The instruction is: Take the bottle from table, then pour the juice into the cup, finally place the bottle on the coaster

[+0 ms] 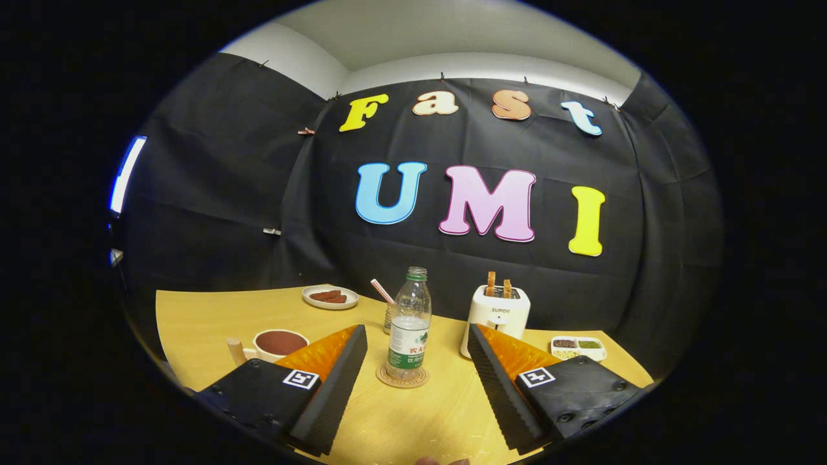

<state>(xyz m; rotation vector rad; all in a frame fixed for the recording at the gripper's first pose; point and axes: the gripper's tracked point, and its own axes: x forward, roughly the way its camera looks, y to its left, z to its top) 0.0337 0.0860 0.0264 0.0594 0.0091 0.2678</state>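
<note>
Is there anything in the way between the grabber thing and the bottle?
No, nothing visible blocks it. The bottle stands upright on the coaster, just ahead of the open hand-held gripper, with bare table between the fingers. The cup sits off to the side.

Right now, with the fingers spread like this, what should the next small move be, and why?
Probably back straight away. The bottle stands upright on the coaster, and the open gripper touches neither, so the placing looks done; the cup sits beside one finger.
</note>
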